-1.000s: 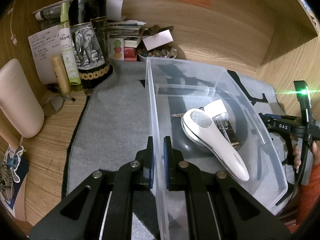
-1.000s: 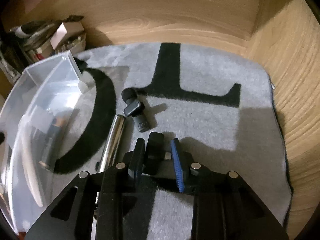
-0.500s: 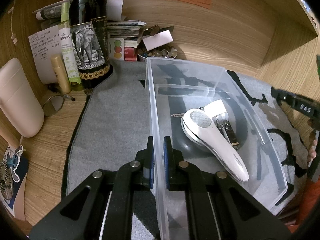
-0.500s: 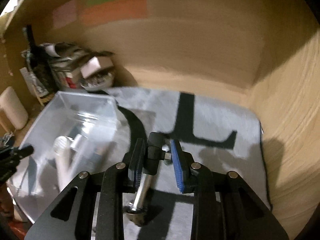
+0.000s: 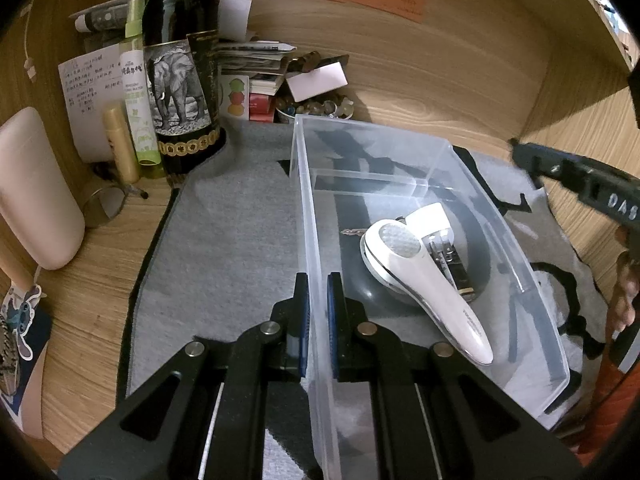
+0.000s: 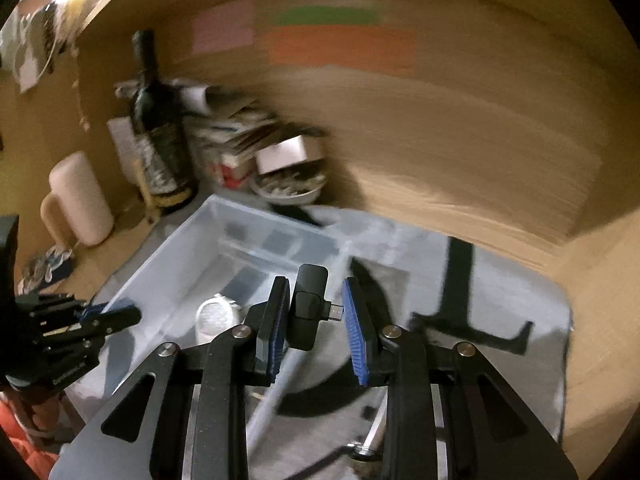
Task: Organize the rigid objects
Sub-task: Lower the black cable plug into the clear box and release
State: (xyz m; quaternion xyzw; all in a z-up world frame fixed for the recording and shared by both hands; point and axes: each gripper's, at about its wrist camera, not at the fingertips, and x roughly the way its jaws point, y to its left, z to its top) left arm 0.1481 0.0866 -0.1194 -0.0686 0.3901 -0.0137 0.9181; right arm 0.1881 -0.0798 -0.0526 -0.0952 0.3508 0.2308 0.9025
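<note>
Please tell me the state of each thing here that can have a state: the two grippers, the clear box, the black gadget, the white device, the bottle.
left gripper: shut on the clear box wall.
right gripper: shut on the black gadget, held above the box.
clear box: no lid, partly filled.
white device: lying inside the box.
wine bottle: upright, closed.

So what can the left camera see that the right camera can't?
Only the left wrist view shows the nail clipper lying in the clear bin, and the left gripper pinching the bin's wall. Only the right wrist view shows the small black adapter held in the right gripper. Both show the bin, the white handheld device and the wine bottle.
</note>
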